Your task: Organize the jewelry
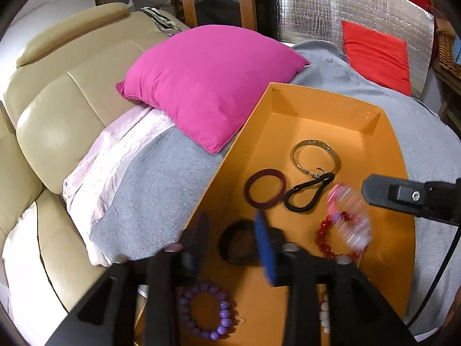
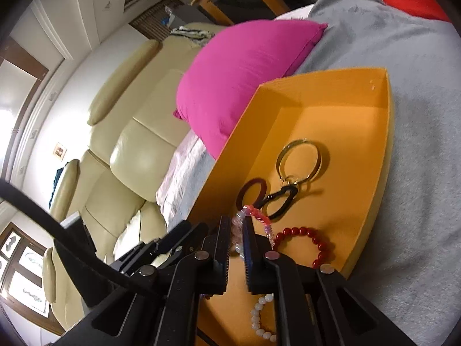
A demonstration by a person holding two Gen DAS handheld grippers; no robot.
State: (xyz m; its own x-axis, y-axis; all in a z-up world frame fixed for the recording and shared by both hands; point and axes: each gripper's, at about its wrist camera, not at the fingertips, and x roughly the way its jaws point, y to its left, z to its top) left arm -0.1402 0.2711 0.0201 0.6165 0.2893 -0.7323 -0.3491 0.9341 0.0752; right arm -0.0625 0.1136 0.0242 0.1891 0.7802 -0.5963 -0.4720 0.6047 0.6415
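Observation:
An orange box (image 1: pixel 340 101) (image 2: pixel 331 86) lies on a grey blanket. In it lie a gold bangle (image 1: pixel 315 155) (image 2: pixel 299 158), a dark red ring bangle (image 1: pixel 265 189) (image 2: pixel 253 191), a black carabiner (image 1: pixel 308 194) (image 2: pixel 281 201), a red bead bracelet (image 1: pixel 324 236) (image 2: pixel 305 235), a purple bead bracelet (image 1: pixel 207 308), a white bead bracelet (image 2: pixel 260 317) and a black band (image 1: pixel 237 243). My right gripper (image 2: pixel 236 242) is shut on a pink and clear bead bracelet (image 2: pixel 253 216), blurred in the left wrist view (image 1: pixel 348 216). My left gripper (image 1: pixel 233 230) is open and empty above the black band.
A magenta pillow (image 1: pixel 207 86) (image 2: pixel 245 80) lies against the box's left wall. A cream leather sofa (image 1: pixel 57 115) (image 2: pixel 138 144) is on the left. A red cushion (image 1: pixel 377 54) and a wooden cabinet (image 1: pixel 219 3) stand behind.

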